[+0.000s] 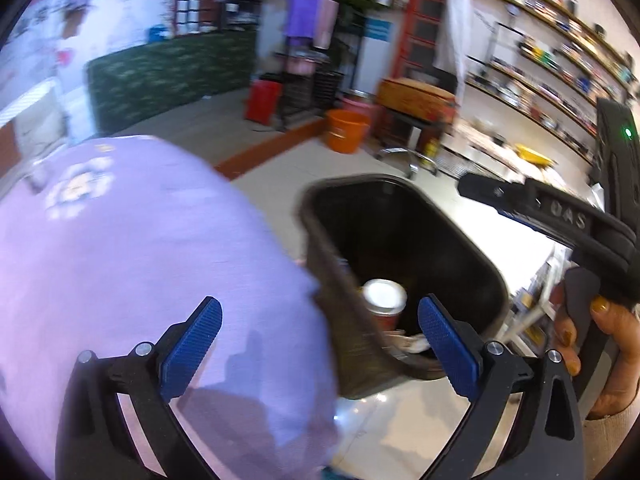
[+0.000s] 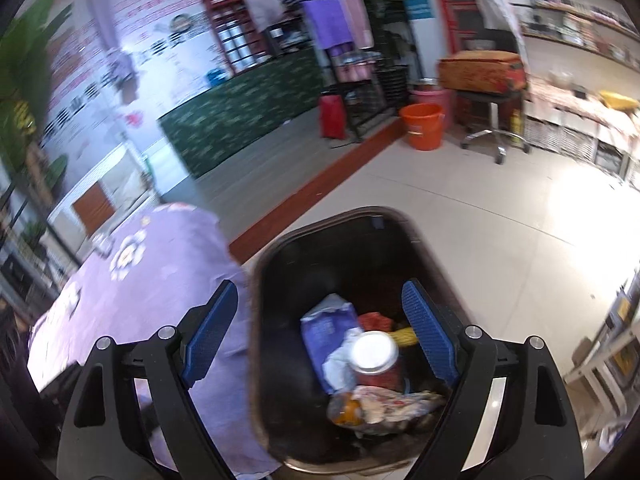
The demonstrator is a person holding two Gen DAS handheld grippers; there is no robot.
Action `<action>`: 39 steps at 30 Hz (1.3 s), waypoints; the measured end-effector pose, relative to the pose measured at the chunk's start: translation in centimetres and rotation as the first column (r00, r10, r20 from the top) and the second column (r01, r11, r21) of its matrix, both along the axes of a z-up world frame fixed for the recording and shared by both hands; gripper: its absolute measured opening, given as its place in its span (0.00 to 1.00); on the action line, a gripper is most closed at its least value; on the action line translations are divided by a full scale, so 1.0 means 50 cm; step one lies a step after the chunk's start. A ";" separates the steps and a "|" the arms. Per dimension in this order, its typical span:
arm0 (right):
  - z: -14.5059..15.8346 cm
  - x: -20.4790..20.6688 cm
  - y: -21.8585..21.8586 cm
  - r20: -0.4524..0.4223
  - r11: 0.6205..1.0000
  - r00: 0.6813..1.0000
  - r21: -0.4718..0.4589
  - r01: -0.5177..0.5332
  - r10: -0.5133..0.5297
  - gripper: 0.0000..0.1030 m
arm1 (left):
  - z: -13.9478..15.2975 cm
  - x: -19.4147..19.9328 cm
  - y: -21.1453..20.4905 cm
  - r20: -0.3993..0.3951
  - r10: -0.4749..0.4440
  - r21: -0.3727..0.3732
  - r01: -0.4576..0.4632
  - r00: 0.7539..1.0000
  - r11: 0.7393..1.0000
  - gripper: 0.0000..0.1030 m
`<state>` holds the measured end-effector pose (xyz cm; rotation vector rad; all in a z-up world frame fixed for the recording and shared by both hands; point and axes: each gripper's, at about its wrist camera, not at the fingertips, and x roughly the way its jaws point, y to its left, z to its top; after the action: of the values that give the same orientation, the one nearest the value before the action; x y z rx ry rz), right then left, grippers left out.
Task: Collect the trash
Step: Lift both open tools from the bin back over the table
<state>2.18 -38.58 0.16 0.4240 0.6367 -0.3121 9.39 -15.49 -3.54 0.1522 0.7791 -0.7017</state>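
A dark trash bin stands on the tiled floor beside a table with a lilac cloth. Inside it lie a red can with a white lid, a blue-white wrapper, a yellow scrap and crumpled packaging. My right gripper is open and empty, above the bin's mouth. My left gripper is open and empty, straddling the bin's near rim; the can shows between its fingers. The right gripper's body shows at the right of the left wrist view.
An orange bucket, a pink bucket, a swivel stool and a red box stand on the floor beyond. A green-covered counter is at the back. Shelves line the right wall.
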 end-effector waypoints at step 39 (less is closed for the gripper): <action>-0.041 0.419 0.546 -0.172 0.771 0.762 -0.020 -0.636 0.624 0.87 | 0.031 0.224 0.593 0.044 0.602 0.117 -0.602 0.797 0.790 0.94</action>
<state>23.15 -11.27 -1.91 0.0878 0.8812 0.2856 20.60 14.16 -2.00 0.0104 0.8096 -0.0380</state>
